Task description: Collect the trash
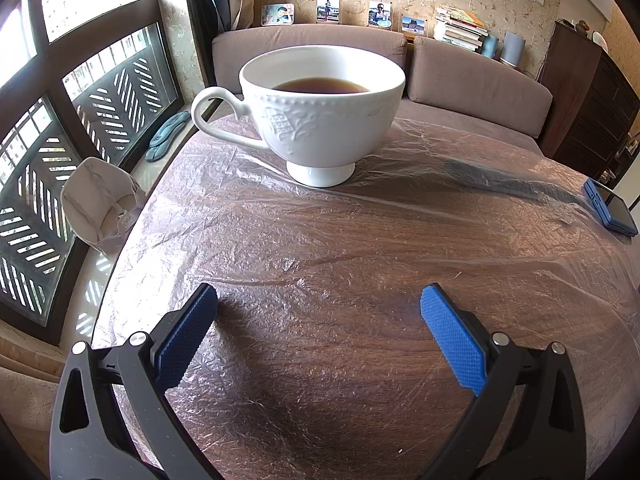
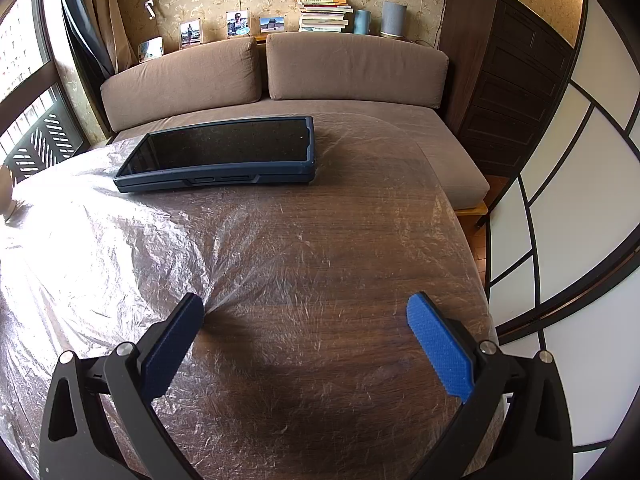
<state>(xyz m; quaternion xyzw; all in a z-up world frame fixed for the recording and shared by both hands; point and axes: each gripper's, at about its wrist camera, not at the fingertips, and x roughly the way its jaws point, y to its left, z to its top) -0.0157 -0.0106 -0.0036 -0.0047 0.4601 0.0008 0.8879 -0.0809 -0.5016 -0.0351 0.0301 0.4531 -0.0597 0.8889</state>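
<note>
Both the left gripper point(image 1: 318, 306) and the right gripper point(image 2: 305, 314) hover with jaws wide apart, empty, at each frame's bottom. The likeliest trash, a crumpled mask point(image 1: 100, 204) (mid-left, off the table point(image 1: 360, 280) edge), needs a leftward reach. Steer clear of the full cup point(image 1: 320, 116) and the phone point(image 2: 224, 152).

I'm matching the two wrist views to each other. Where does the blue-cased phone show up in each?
Left wrist: the phone lies at the far right edge, on the table's plastic sheet.
Right wrist: upper centre, screen up, ahead of the open gripper.
Shared landmark: the book stack.
</note>
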